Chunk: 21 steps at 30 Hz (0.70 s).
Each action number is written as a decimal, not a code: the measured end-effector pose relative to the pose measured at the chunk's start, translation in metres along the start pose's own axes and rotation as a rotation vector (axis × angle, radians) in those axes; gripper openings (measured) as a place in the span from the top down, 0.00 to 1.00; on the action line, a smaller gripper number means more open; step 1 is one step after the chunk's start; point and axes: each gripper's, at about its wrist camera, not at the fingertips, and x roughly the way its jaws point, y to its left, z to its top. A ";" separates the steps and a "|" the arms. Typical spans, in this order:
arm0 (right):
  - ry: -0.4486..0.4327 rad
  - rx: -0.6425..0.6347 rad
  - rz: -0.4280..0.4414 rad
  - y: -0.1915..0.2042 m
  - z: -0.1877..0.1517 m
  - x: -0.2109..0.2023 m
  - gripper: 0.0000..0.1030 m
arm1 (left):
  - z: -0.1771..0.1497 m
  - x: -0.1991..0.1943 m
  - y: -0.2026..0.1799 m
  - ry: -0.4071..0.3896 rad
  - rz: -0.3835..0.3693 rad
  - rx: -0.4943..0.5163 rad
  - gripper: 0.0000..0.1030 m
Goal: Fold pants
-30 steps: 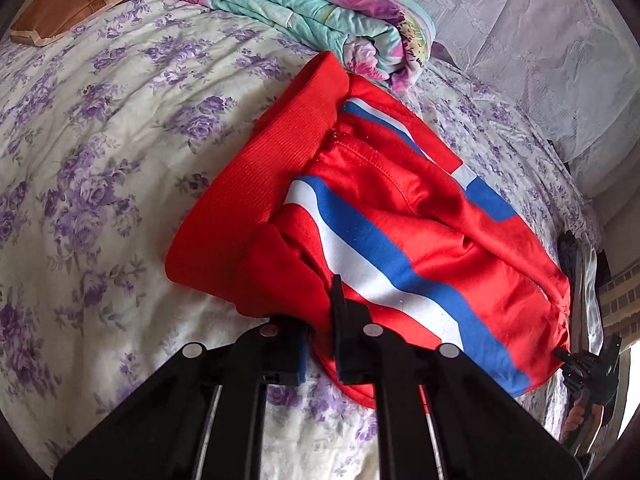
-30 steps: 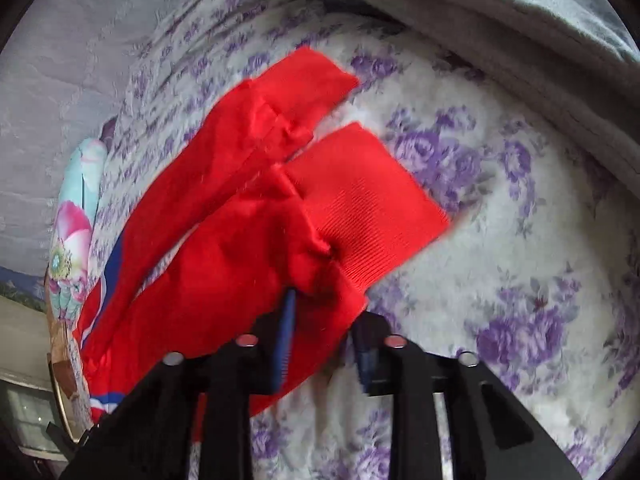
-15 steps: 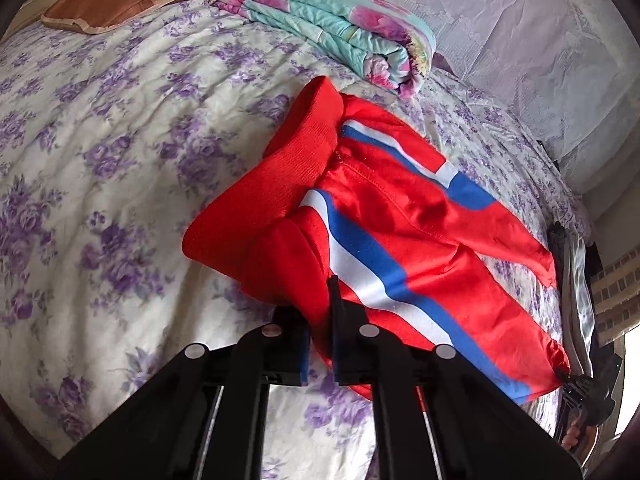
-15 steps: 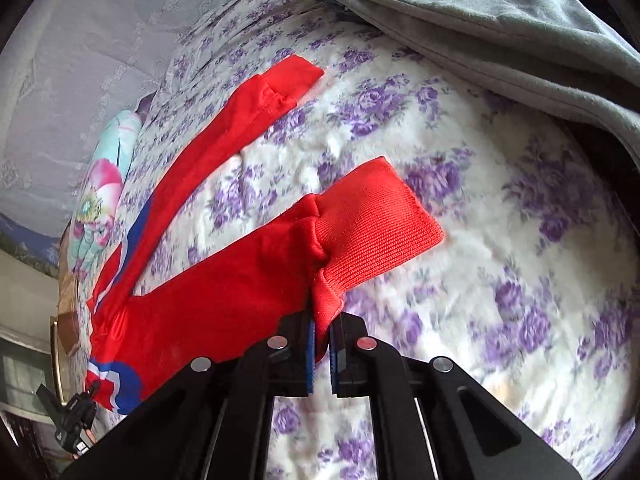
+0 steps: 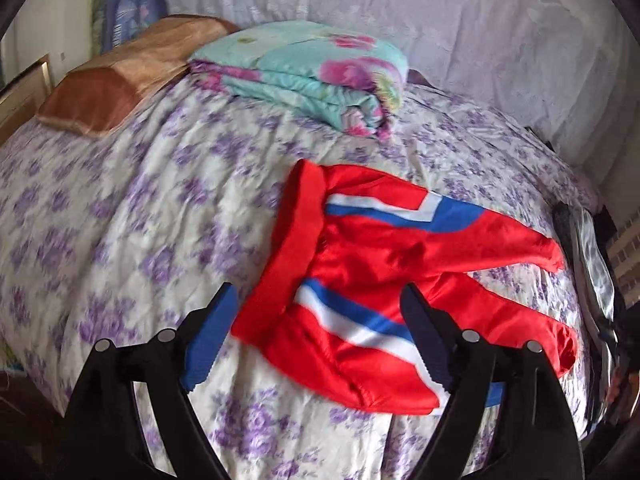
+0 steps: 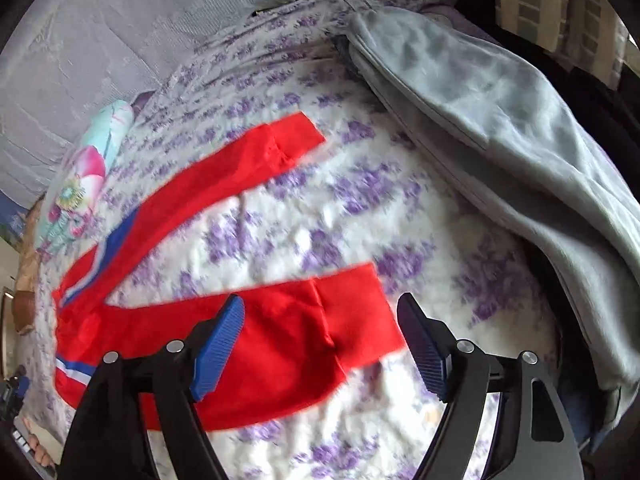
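1. Left wrist view, now versus half a second back: left gripper [image 5: 320,334] no longer pinching the waist end of the pants [image 5: 384,280]; jaws opening, spread wide, nothing pressed between the pads.
2. Same view: waistband [image 5: 292,248] and striped hip panel dropped flat on the bed [image 5: 132,208], seen through the gap of the jaws but lower than the fingertips, apart from them.
3. Right wrist view: right gripper [image 6: 320,344] likewise let go; jaws opening, wide. Near cuff [image 6: 352,308], clamped a moment ago, lying loose on the sheet below the gap.
4. Legs splayed in a V: far cuff [image 6: 292,136] well apart from the near one, bare sheet between. Earlier bunching at the cuffs gone.
5. Both views wider than a second ago, more bed in frame; consistent with both grippers lifted clear after release.
6. Bystanders: folded quilt [image 5: 312,76] and pillow [image 5: 120,80] at the far end, grey blanket [image 6: 500,120] along the right edge; none touching the pants.
7. Judgement: spread-out step done, garment laid out face up; no fold made yet.
8. Judgement, next: regrip one leg at cuff and hip, carry it over onto the other leg. Risk: slippery fabric sliding on the sheet, stripes ending up misaligned.
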 end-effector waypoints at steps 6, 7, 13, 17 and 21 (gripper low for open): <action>0.062 0.092 -0.017 0.008 0.095 0.087 0.24 | 0.067 0.113 -0.048 0.202 -0.017 0.100 0.38; 0.079 0.113 -0.018 0.006 0.106 0.103 0.28 | 0.068 0.135 -0.049 0.261 -0.011 0.097 0.49; 0.185 0.170 0.011 0.002 0.120 0.163 0.40 | 0.053 0.188 -0.046 0.365 0.009 0.088 0.58; 0.148 0.125 -0.015 0.012 0.111 0.165 0.79 | 0.052 0.187 -0.048 0.357 0.014 0.094 0.58; 0.095 0.107 -0.061 0.012 0.106 0.132 0.80 | 0.047 0.177 -0.045 0.351 0.020 0.110 0.64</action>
